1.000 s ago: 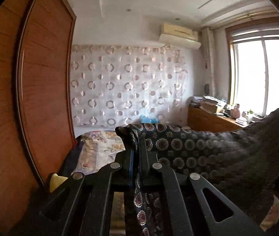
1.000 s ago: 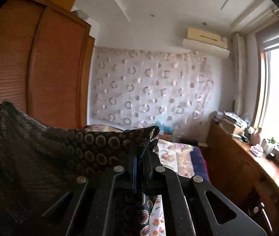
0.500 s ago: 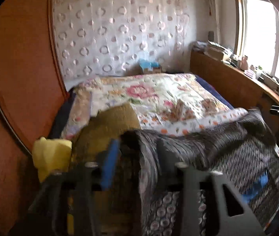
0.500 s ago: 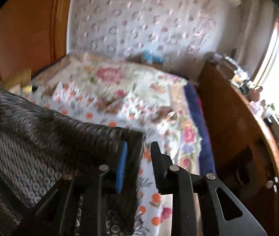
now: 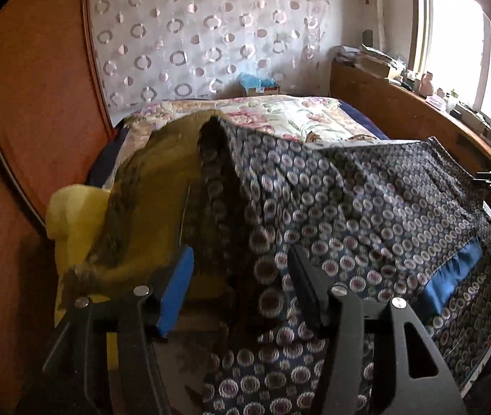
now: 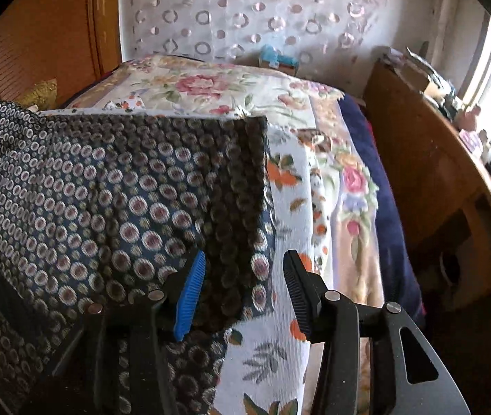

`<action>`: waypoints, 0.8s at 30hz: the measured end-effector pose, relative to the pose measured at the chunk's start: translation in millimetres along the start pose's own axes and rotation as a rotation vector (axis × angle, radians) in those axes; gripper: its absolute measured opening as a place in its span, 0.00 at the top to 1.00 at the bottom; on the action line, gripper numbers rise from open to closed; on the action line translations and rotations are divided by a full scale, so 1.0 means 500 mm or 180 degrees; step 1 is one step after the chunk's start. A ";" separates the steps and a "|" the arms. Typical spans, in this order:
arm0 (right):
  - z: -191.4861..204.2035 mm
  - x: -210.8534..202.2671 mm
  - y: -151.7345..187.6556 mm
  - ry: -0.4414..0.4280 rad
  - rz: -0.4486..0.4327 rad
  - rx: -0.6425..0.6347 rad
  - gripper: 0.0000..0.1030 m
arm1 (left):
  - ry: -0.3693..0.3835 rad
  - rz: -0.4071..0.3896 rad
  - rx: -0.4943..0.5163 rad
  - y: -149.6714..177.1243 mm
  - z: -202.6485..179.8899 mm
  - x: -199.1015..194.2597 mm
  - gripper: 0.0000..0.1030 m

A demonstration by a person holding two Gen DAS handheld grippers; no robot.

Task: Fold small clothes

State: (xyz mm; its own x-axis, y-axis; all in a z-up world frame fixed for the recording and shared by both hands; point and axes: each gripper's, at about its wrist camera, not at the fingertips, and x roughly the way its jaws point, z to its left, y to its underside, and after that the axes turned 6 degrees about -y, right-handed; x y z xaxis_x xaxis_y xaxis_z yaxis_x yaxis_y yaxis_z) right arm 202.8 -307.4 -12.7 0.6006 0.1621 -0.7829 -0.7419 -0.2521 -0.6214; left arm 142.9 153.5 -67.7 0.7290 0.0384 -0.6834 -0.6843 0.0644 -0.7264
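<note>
left gripper [image 5: 238,287] spread, jaws just opened, patterned garment [image 5: 366,214] loose between them | right gripper [image 6: 243,287] likewise, at the garment's corner | garment released, now draped over bed [image 6: 318,180], partly over olive cloth [image 5: 155,186]; a second ago held aloft, pinched | likely ready for first fold

My dark garment [image 5: 366,207] with ringed floral dots lies spread over the flowered bed [image 6: 211,86]; its left corner peaks up, rumpled.
</note>
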 end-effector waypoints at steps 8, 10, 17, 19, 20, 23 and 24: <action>0.011 0.051 0.002 -0.0033 0.0198 -0.0124 0.76 | -0.0040 0.0071 -0.0125 0.025 0.014 0.015 0.44; 0.022 0.045 -0.004 -0.0079 0.0169 -0.0189 0.95 | -0.0053 0.0075 -0.0127 0.031 0.014 0.017 0.44; 0.014 -0.096 -0.039 -0.0845 -0.0585 0.0166 0.98 | -0.0034 0.0056 -0.0137 0.045 0.010 0.016 0.44; 0.000 -0.147 -0.046 -0.0942 -0.0842 0.0287 0.98 | -0.0036 0.0050 -0.0128 0.046 0.007 0.014 0.44; -0.004 -0.168 -0.047 -0.0921 -0.0922 0.0299 0.99 | -0.0034 0.0039 -0.0121 0.047 0.005 0.012 0.44; -0.013 -0.199 -0.045 -0.0811 -0.0943 0.0285 0.99 | -0.0019 0.0017 -0.0098 0.045 0.000 0.008 0.44; -0.013 -0.202 -0.040 -0.0762 -0.0915 0.0278 0.99 | -0.0020 0.0023 -0.0102 0.043 -0.001 0.009 0.44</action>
State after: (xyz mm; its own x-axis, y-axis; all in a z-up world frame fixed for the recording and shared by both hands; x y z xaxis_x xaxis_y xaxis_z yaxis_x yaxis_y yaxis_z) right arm 158.9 -325.1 79.0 0.7090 0.4353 -0.5549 -0.5820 -0.0832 -0.8089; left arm 131.4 154.6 -86.7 0.7240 0.0450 -0.6883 -0.6897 0.0321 -0.7234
